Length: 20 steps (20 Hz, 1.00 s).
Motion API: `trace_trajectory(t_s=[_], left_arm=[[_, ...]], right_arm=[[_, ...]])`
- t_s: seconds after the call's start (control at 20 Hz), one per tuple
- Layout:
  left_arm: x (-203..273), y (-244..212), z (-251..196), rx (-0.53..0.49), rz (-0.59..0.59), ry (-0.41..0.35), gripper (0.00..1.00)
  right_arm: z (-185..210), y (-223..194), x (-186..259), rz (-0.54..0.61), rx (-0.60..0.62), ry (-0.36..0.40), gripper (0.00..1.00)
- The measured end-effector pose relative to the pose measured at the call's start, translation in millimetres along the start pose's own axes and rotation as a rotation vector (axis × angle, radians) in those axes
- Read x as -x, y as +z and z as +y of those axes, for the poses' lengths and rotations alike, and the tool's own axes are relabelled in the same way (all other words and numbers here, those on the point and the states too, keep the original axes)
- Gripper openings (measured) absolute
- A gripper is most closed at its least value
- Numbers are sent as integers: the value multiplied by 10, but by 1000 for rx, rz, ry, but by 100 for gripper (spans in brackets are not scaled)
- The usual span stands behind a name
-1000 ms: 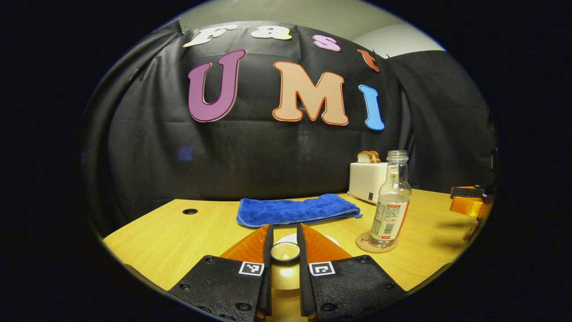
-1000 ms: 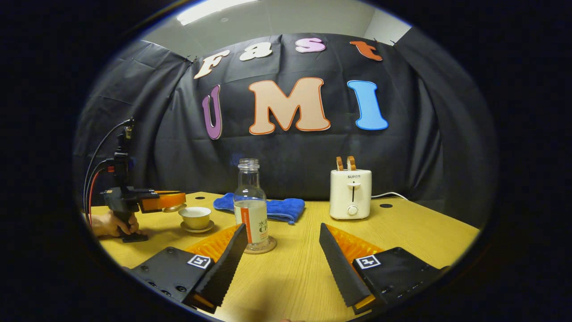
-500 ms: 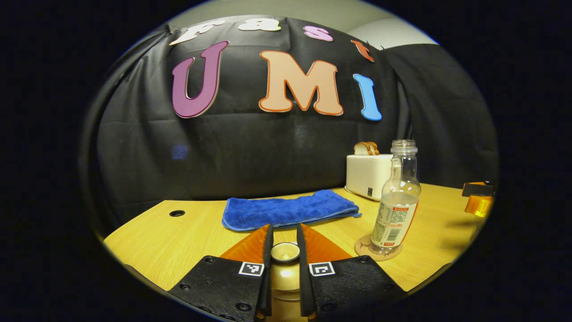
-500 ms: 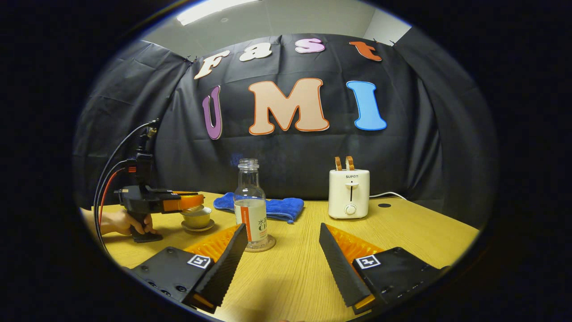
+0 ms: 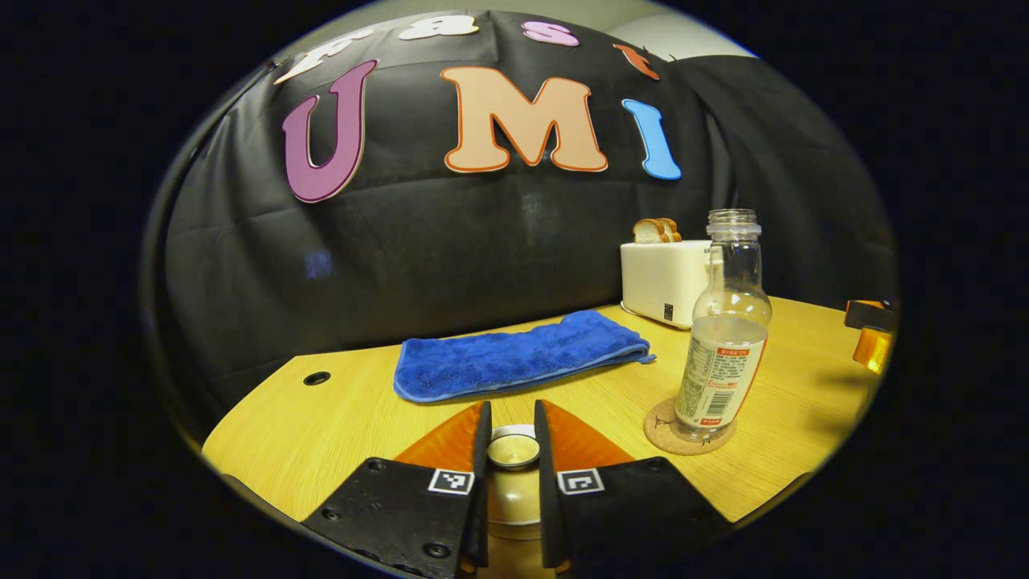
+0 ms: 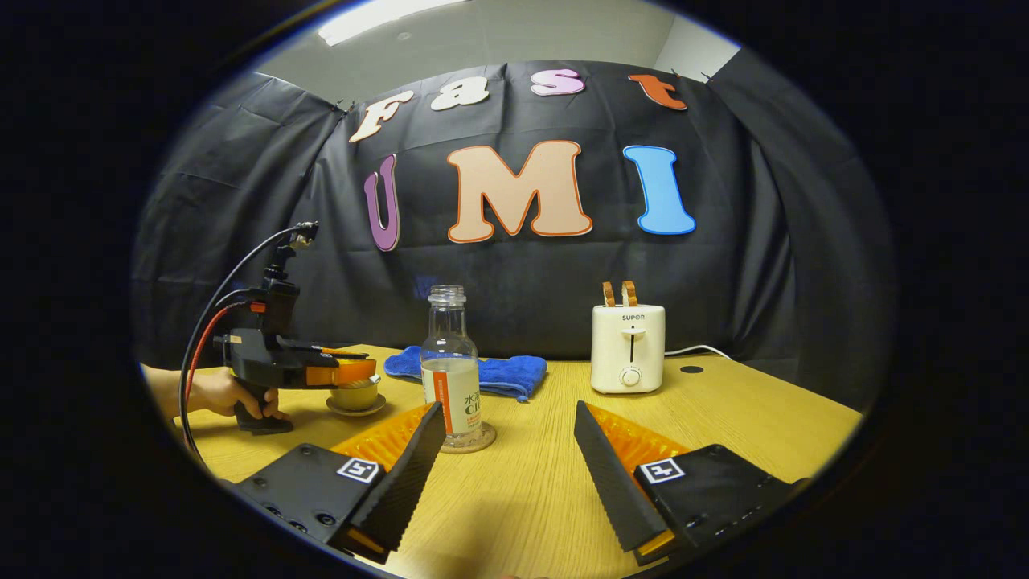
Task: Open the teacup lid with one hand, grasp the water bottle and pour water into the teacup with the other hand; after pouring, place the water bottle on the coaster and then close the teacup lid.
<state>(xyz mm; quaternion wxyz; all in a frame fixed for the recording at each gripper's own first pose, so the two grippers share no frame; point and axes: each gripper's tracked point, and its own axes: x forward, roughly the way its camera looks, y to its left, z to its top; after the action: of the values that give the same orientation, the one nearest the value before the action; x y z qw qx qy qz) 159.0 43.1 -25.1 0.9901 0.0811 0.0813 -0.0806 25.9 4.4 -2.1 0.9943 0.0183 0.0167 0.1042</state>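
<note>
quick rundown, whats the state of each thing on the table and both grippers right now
left gripper: shut on the teacup lid knob.
teacup lid: held over the teacup; whether it is seated I cannot tell.
teacup: upright on its saucer.
water bottle: upright on the coaster, uncapped, partly full.
right gripper: open, holding nothing.
toaster: bread sticking up.
blue towel: folded, lying flat.

Left claw point(image 5: 512, 438) nearly closed, low and level; right claw point(image 6: 508, 438) wide apart, low and level.
</note>
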Motion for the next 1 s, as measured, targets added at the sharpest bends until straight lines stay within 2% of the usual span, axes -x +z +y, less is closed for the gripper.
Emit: trace_trajectory(t_s=[0.25, 0.3, 0.45, 0.5, 0.55, 0.6, 0.65, 0.7, 0.8, 0.85, 1.0], left_arm=[[-1, 11, -6, 3, -2, -4, 30], [4, 7, -2, 5, -2, -4, 37], [60, 86, 42, 14, -49, 13, 76], [107, 124, 76, 24, -81, 30, 79], [152, 135, 131, 39, -109, 58, 93], [209, 192, 232, 61, -149, 100, 100], [252, 256, 326, 93, -194, 133, 97], [283, 216, 328, 136, -168, 157, 96], [374, 140, 398, 135, -163, 215, 97], [435, 132, 362, 124, -150, 225, 96], [660, 133, 149, 127, -164, 215, 96]], right_arm=[[-1, 2, -2, 0, 0, 0, 96], [3, -1, 1, 0, 0, 0, 96], [0, 2, -7, 0, 0, 0, 96], [2, -1, -2, 0, 0, 0, 96], [-1, 3, -2, 0, 0, 0, 96], [4, 0, -1, 0, 1, -1, 96], [-17, 3, -1, 0, 1, -10, 96], [-35, 0, 3, -1, 1, -19, 96], [-58, 2, 8, -2, 2, -32, 100], [-71, 5, 17, -2, 3, -38, 96], [-79, 2, 34, -3, 3, -51, 96]])
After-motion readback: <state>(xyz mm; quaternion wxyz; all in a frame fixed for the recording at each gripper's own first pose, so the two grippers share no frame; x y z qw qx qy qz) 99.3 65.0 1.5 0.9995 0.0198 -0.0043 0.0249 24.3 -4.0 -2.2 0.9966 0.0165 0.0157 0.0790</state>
